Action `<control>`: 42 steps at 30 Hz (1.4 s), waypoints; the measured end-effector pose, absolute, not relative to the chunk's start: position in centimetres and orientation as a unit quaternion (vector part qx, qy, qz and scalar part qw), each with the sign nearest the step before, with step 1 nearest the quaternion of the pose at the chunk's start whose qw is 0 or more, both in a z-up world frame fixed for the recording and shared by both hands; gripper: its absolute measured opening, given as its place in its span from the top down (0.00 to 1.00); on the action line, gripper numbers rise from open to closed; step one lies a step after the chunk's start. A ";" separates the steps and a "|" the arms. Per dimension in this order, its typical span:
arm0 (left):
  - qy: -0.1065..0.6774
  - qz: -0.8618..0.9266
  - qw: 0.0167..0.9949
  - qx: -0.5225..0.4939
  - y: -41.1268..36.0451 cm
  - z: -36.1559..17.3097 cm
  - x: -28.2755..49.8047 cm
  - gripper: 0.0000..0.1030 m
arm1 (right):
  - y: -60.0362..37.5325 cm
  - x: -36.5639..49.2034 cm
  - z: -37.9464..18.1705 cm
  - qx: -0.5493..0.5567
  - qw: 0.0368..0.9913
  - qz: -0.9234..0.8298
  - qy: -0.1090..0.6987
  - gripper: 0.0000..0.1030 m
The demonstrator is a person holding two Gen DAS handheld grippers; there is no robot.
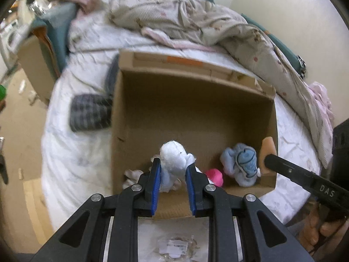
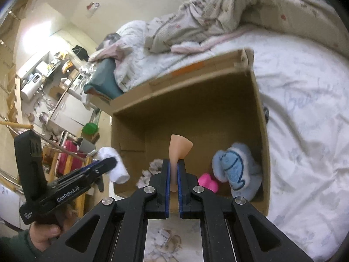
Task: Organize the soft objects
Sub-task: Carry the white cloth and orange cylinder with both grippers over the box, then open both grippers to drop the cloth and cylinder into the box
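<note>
An open cardboard box [image 1: 218,80] [image 2: 255,100] stands on the bed. Inside lie a light blue plush with a fish patch [image 1: 242,163] [image 2: 235,170], a pink soft toy [image 1: 214,175] [image 2: 208,182] and a pale crumpled cloth [image 1: 133,174] [image 2: 152,168]. My left gripper [image 1: 173,163] [image 2: 113,163] is shut on a white rolled sock [image 1: 174,155] [image 2: 113,166] above the box's near left side. My right gripper [image 2: 173,160] [image 1: 267,158] is shut on a peach soft sponge [image 2: 178,147] [image 1: 267,147] over the box's near right part.
A grey checked cloth [image 1: 89,113] lies on the white sheet [image 1: 72,152] left of the box. A rumpled floral blanket [image 1: 207,19] [image 2: 218,11] and pillows lie behind it. A cluttered room with shelves [image 2: 50,76] lies past the bed's left edge.
</note>
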State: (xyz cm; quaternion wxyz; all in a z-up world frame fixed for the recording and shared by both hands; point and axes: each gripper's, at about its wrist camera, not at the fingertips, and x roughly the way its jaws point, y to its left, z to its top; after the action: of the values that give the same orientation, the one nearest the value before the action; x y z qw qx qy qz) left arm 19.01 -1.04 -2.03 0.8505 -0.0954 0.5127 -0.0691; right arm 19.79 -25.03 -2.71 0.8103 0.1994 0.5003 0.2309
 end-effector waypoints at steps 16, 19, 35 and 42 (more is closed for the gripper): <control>0.538 -0.072 0.838 -0.061 -3.0 -5.8 19.8 0.80 | -22.2 21.2 -7.8 0.152 0.779 0.221 0.566 0.92; 0.545 -0.071 0.833 -0.063 -3.1 -6.1 20.1 0.80 | -22.2 21.0 -8.2 0.147 0.778 0.217 0.571 0.92; 0.529 -0.062 0.845 -0.047 -3.2 -5.4 19.8 0.80 | -22.7 20.7 -7.9 0.145 0.784 0.220 0.561 0.92; 0.518 -0.059 0.852 -0.043 -3.0 -4.4 19.3 0.75 | -23.1 20.5 -7.3 0.154 0.792 0.220 0.549 0.92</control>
State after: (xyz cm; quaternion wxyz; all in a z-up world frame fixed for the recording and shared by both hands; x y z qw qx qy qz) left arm 19.34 -3.03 -4.40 0.8524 -0.0428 0.5178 -0.0588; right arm 20.46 -23.09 -7.25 0.7919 0.1542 0.5485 0.2195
